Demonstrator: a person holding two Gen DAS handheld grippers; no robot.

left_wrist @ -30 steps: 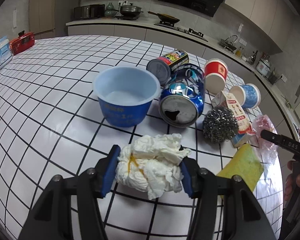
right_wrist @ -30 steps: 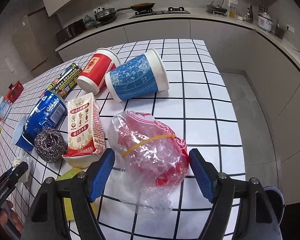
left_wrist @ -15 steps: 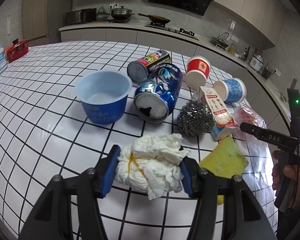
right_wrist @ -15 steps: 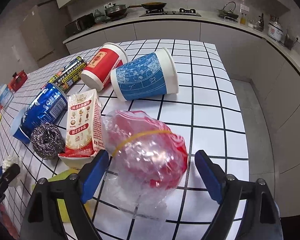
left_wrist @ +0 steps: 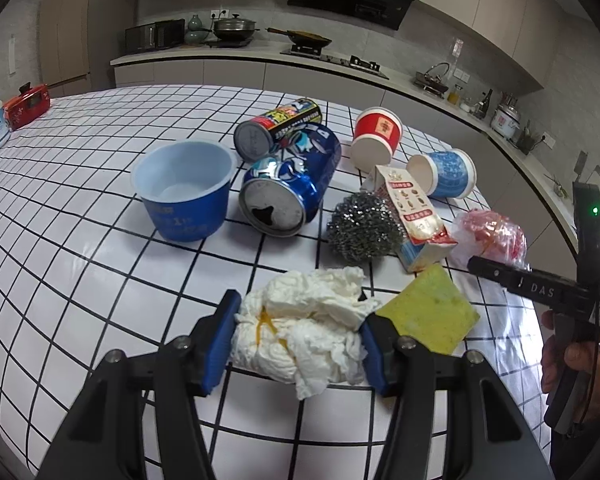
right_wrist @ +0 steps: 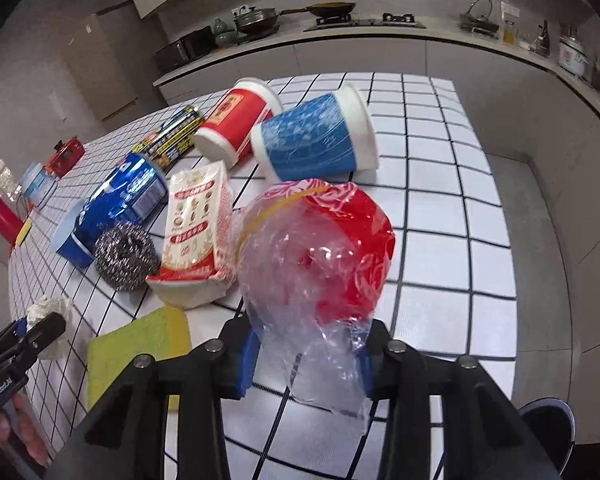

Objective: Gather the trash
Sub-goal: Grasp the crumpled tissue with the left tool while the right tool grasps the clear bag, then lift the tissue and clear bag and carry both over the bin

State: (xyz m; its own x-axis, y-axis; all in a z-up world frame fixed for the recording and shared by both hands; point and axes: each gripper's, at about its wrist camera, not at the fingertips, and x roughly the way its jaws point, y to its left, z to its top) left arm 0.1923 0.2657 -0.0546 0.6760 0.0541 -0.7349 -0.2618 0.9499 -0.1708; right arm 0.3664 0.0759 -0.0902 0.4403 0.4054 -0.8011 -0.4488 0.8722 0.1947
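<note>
The left gripper (left_wrist: 298,344) clamps a crumpled white tissue (left_wrist: 304,336) above the grid-patterned table (left_wrist: 60,272). Beside it lie a yellow sponge (left_wrist: 428,316) and steel scourer (left_wrist: 360,226). The right gripper (right_wrist: 306,360) is closing on a red-and-clear plastic bag (right_wrist: 316,256).

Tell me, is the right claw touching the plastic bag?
Touching. The right wrist view shows the right claw closing, with both blue pads pressed into the plastic bag between them.
</note>
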